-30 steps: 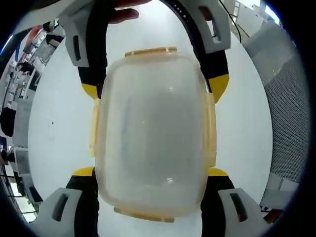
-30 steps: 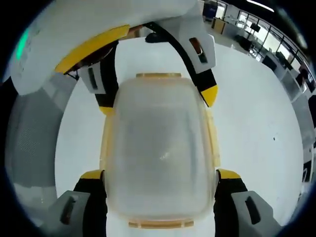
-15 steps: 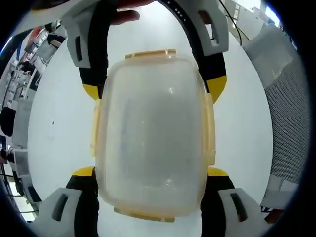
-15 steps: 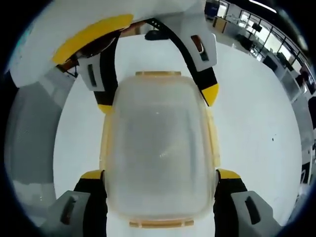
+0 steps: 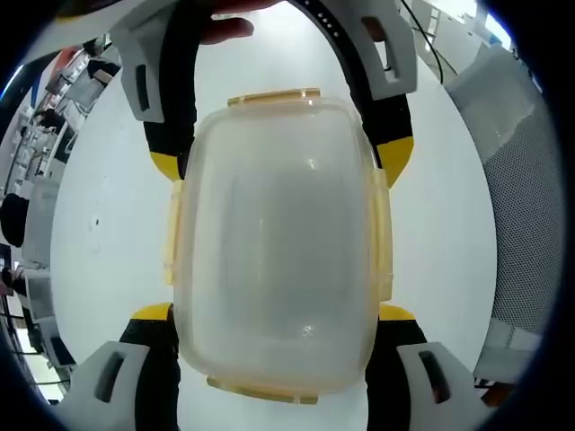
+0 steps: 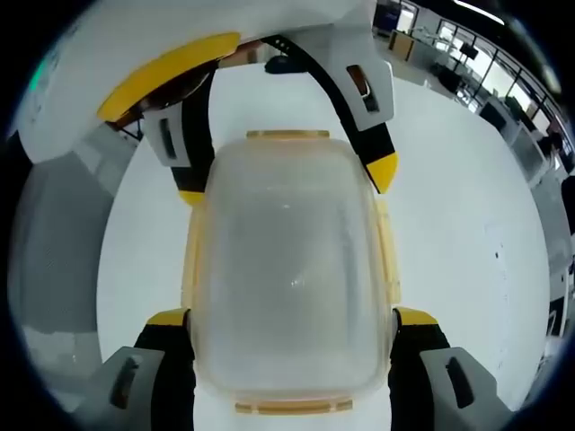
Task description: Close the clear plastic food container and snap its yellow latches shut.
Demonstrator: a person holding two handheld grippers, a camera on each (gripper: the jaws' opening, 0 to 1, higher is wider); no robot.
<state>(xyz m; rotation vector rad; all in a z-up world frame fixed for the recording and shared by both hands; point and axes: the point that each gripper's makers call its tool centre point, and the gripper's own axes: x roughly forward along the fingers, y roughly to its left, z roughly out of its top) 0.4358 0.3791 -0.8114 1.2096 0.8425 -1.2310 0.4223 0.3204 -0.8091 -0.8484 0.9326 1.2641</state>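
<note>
Left gripper view: my left claw (image 5: 274,325) is spread wide, one jaw on each side of the near end of the container (image 5: 277,242), which sits lid-on on the white tabletop (image 5: 103,224). I can't tell if the jaws touch the walls. Yellow latches (image 5: 384,235) run along both long sides and both ends (seated or loose, not clear). The right claw (image 5: 280,162) straddles the far end.

Right gripper view: my right claw (image 6: 289,321) is likewise spread around the near end of the container (image 6: 289,260), the left claw (image 6: 286,180) opposite. Side latch (image 6: 190,260) looks flat.

Risk, as I judge it: squeezing the walls instead of the latches would bow the box and pop the lid. Uneven pushing from the two ends could slide it on the smooth tabletop.
</note>
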